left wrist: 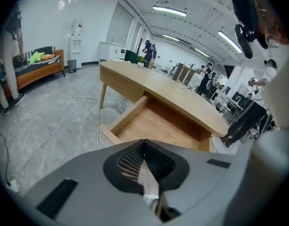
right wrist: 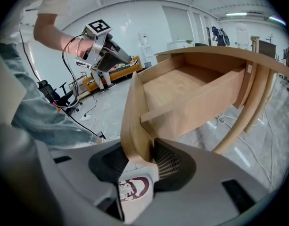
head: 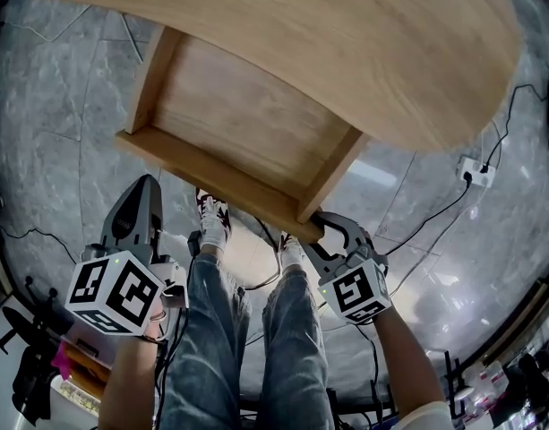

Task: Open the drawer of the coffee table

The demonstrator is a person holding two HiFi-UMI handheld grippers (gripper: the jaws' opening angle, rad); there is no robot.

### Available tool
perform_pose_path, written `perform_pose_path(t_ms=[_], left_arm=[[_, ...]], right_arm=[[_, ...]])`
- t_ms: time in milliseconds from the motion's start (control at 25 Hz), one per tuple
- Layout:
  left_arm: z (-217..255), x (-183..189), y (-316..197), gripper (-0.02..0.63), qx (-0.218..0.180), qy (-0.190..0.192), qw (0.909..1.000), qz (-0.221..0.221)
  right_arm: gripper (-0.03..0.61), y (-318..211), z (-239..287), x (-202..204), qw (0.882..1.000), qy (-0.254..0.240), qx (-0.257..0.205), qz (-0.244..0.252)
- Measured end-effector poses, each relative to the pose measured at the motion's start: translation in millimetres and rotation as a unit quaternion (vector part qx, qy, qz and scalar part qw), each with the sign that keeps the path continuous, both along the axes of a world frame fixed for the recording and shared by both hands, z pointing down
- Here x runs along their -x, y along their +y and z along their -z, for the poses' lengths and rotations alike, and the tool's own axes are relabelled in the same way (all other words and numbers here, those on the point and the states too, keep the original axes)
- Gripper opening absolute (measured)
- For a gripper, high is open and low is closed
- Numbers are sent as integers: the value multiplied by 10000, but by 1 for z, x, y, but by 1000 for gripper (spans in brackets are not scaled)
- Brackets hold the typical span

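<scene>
Wooden drawer front (right wrist: 135, 112), pulled out, stands between the right gripper's (right wrist: 139, 150) jaws.

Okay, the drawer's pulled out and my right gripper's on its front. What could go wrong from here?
1. The right gripper straddles the drawer front only at one corner, and seemingly loosely. Pulling there could skew the drawer, or the jaws could slip off.
2. The drawer hangs far out of the table, directly above the person's shoes. Pulled much further, it might come free and drop on them.
</scene>
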State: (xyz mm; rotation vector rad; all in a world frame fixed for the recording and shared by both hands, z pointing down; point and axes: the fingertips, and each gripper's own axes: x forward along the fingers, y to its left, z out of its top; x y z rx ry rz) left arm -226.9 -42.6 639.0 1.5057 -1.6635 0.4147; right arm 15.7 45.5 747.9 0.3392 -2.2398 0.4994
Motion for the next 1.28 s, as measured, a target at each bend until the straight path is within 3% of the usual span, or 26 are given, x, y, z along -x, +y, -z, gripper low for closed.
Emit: perform_pose_path(t_ms=[280,440,640,840,1000,1120,1280], left_arm=[[27,-1,-16,-8,-205,127,9997,13],[61,-1,-29,-8,-412,236,9989,-25],[128,8,-59,-8,-793,285,9963,-147],[213,1,-80,-8,-1076,296,9926,-485],[285,5,-98,-7,-1447,203,9865,-737],[340,10,-115,-8,-1821,133,9791,-897],[408,11,-129,-8,-2313,125,9661,-1137]], right_arm=[[175,-6,35,14,9966,-259,307,-724],[173,-20,73,16,9847,-486,461,-1611],[166,-61,139,19,9505,-786,282,-2994],[126,-102,247,12,8993,-1120,-83,-4227],[86,-128,347,11,8580,-1558,-630,-4854],[34,-141,414,11,8439,-1737,-1061,-4963],[23,-153,485,9,8383,-1838,-1581,-4884]])
